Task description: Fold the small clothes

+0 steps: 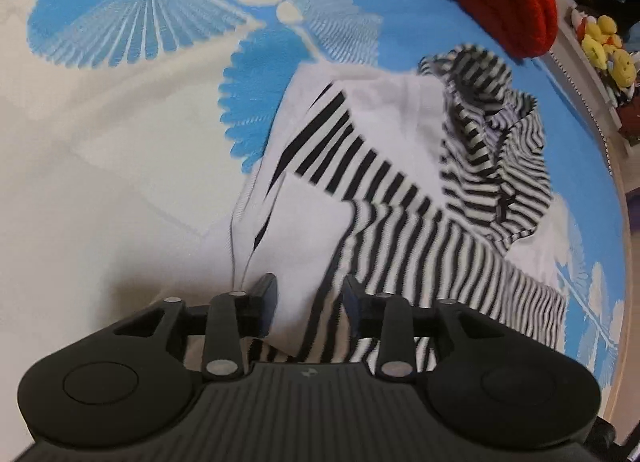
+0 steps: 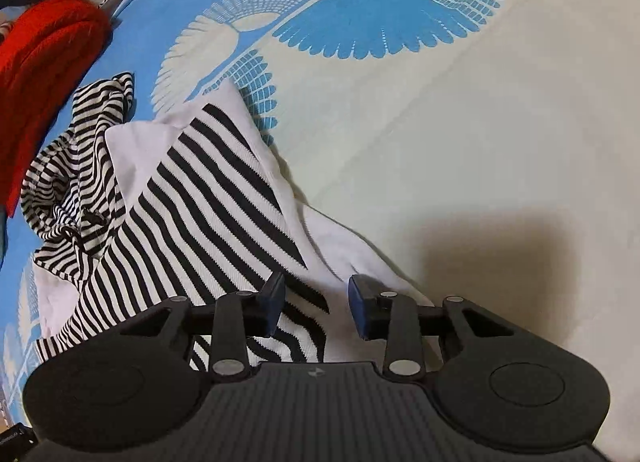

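left gripper (image 1: 310,302): tilted steeply down over the striped garment (image 1: 400,198), jaws apart, cloth between them but not pinched. right gripper (image 2: 316,302): same steep tilt, jaws apart above the garment's white hem. garment lies rumpled on the blue-and-cream bedspread (image 2: 460,142), near the red knit (image 2: 44,74) at its far edge.

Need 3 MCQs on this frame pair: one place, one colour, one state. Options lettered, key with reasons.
1. Where does the red knit lie in the right wrist view?
A far left
B far right
C between the jaws

2. The garment's stripes are:
A red and white
B black and white
C blue and yellow

3. The right gripper's jaws stand:
A shut tight
B apart over the cloth
C out of view

Key: A, it sits at the left edge beyond the garment; B, dark bands on white; B, a gap shows between the pads, cloth beneath.
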